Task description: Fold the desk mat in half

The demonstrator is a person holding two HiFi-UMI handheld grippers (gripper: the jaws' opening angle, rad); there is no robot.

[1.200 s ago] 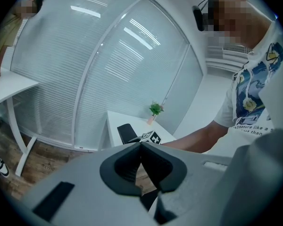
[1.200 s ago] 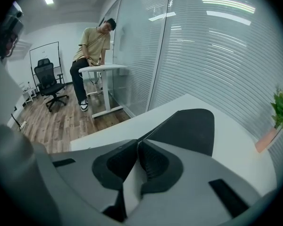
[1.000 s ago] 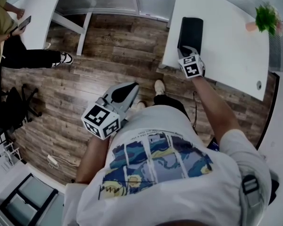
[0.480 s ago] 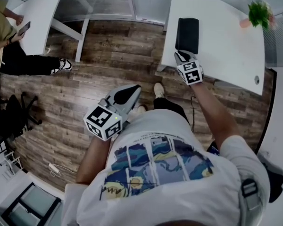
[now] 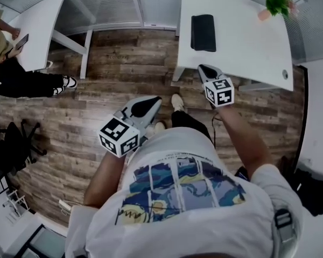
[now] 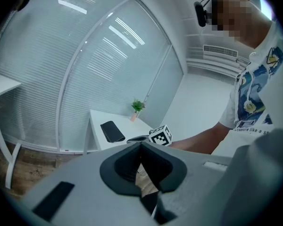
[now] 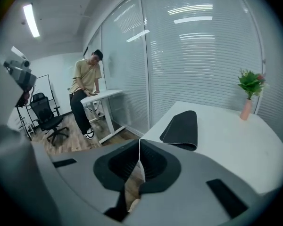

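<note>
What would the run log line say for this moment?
desk mat: folded, flat on white desk | right gripper: near desk edge, clear of mat, fingers closing, nothing between | left gripper: over wooden floor, fingers together, empty

Under me runs a wood-plank floor (image 5: 97,90) (dark, streaky boards). A white desk (image 5: 242,42) stands ahead on my right, with a small green plant (image 5: 277,1) in a pink pot at its far corner. A second white desk (image 5: 35,28) sits off to my left, near a black office chair (image 7: 47,117). Glass walls with slatted blinds (image 7: 198,46) close the room, and a strip light (image 7: 31,20) glows overhead. The dark heap (image 5: 312,190) by the right wall may be a bag.
</note>
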